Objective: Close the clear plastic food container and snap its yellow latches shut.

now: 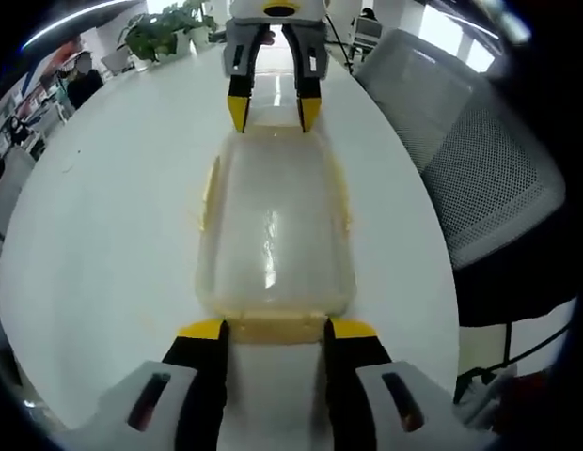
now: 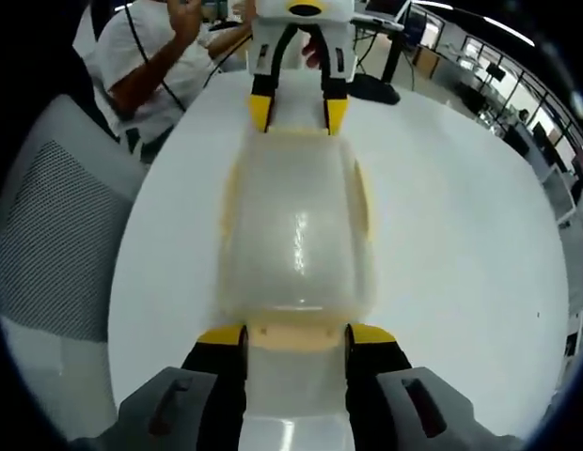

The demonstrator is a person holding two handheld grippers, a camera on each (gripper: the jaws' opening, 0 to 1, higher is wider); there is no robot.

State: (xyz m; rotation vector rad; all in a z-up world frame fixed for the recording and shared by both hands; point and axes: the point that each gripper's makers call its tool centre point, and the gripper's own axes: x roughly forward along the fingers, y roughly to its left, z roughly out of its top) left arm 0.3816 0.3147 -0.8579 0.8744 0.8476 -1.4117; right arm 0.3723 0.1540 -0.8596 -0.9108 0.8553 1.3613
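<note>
The clear plastic container (image 1: 273, 235) lies lengthwise on the white table (image 1: 103, 235) with its lid resting on top. Pale yellow latches run along its long sides (image 1: 209, 193). My left gripper (image 1: 277, 331) stands open at one short end, its yellow-tipped fingers flanking that end's yellow latch (image 1: 277, 326). My right gripper (image 1: 273, 115) faces it at the far end, also open. In the right gripper view, the container (image 2: 296, 235) stretches away from my right gripper (image 2: 296, 336), whose fingers flank the near latch (image 2: 296, 335). The left gripper (image 2: 298, 113) stands at the opposite end.
A grey mesh office chair (image 1: 480, 160) stands by the table edge. It also shows as a chair (image 2: 56, 235) in the right gripper view. A person in a white shirt (image 2: 146, 56) sits behind the table. Potted plants (image 1: 165, 33) stand at the far end.
</note>
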